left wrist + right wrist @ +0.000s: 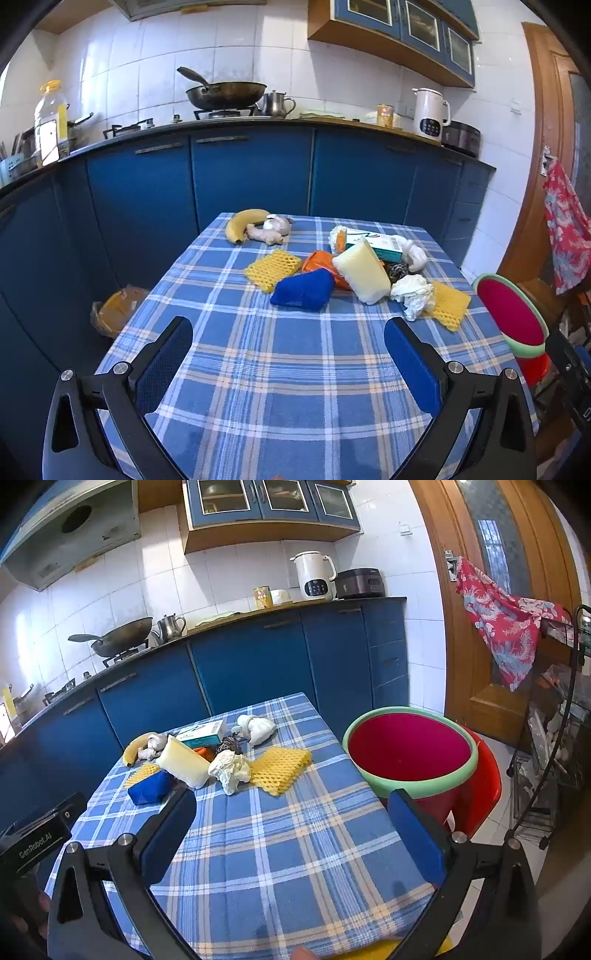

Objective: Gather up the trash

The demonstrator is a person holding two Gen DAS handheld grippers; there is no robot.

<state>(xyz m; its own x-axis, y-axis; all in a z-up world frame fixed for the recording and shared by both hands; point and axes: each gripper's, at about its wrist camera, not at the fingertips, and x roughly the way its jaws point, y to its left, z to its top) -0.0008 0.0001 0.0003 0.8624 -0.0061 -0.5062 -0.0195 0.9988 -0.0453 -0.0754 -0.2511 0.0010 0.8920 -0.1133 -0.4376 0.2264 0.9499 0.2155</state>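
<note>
A heap of items lies at the far end of the blue plaid table (280,373): a crumpled white tissue (413,296) (229,770), two yellow foam nets (272,269) (280,768), a blue cloth bundle (303,290) (151,787), a pale sponge block (362,271) (184,762), an orange wrapper (318,263), a teal carton (376,243) (203,733), a steel scourer (397,271) and a white knotted bag (258,728). My left gripper (288,343) is open over bare cloth, short of the heap. My right gripper (291,812) is open too, near the table's right edge.
A banana (245,223), ginger (264,234) and garlic (277,222) lie at the far left corner. A green-rimmed basin with a magenta inside (410,751) sits on a red stool (484,786) right of the table. A bagged bin (116,312) stands on the floor at left. Blue cabinets (251,173) are behind.
</note>
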